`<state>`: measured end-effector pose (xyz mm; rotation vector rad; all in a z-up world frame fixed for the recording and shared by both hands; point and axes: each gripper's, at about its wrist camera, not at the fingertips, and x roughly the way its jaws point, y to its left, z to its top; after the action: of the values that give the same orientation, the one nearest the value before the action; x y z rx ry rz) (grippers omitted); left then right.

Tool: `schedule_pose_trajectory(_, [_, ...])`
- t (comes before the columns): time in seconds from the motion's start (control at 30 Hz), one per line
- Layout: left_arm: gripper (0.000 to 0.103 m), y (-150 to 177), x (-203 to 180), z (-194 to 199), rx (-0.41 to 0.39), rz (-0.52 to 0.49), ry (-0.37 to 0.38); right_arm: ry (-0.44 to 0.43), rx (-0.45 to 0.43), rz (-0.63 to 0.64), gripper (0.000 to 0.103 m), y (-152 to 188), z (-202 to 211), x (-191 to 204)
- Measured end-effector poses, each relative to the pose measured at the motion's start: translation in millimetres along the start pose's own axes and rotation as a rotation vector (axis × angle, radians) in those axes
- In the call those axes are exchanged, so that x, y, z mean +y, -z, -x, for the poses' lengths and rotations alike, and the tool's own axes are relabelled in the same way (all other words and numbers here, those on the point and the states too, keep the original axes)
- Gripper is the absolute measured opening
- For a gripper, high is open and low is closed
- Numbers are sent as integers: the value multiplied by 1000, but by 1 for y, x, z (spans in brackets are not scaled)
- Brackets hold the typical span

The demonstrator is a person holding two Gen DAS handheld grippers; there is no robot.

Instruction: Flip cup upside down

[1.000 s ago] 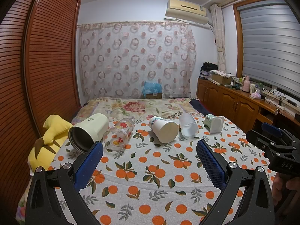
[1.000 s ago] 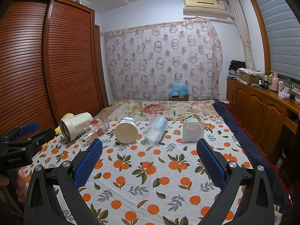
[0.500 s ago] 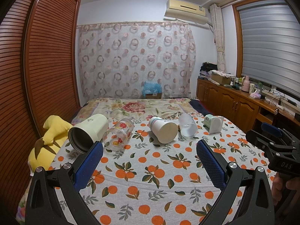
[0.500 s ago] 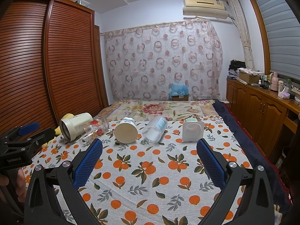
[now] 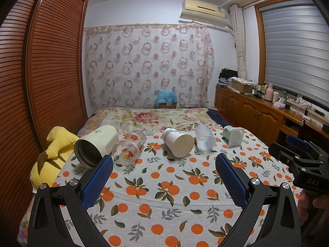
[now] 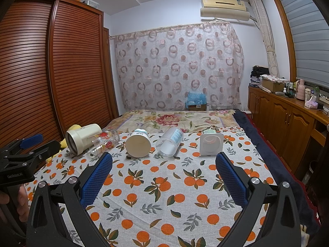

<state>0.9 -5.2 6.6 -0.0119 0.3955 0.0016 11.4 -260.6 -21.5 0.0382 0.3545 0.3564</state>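
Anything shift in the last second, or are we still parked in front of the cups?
Nothing visibly changed. Both the left gripper and the right gripper stay open and empty above the orange-print cloth, and all five cups, including the paper cup, still lie on their sides.

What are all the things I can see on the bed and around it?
cups: 5, lying on their sides in a row: cream tumbler, flowered glass, white paper cup, frosted cup, white and green square-rimmed cup
orange-print cloth: 1, white, under the cups
yellow plush: 1, left edge of bed
wardrobe: 1, brown, left
air conditioner: 1, cream, high on wall
left gripper: open, blue pads
right gripper: open, blue pads
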Motion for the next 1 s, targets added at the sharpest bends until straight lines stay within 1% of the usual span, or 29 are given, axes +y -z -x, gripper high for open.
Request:
schedule_pose_trajectory(0.17, [96,0,0,0,0,0,1,0,1,-1,101,0,1,0])
schedule_pose_trajectory(0.3, [96,-5,-4,-2,16,4,7,-1,7,0,101,0,1,-2])
schedule_pose_trajectory(0.5, [96,4,-4,-23,74,-14,30,1,36,20,99,-4,-19,-13])
schedule_pose_trajectory(0.6, [96,10,0,-34,99,-29,45,4,60,38,95,-10,-30,-20])
schedule_pose_trajectory(0.67, [96,10,-1,-41,116,-44,55,10,77,49,89,-13,-38,-25])
schedule_pose_trajectory(0.83, [96,13,1,-62,143,-69,77,23,142,79,83,-25,-71,-41])
schedule_pose_trajectory(0.87, [96,14,1,-67,150,-75,82,25,157,82,81,-27,-78,-45])
schedule_pose_trajectory(1.0, [96,16,-2,-81,172,-102,108,32,211,83,77,-35,-104,-62])
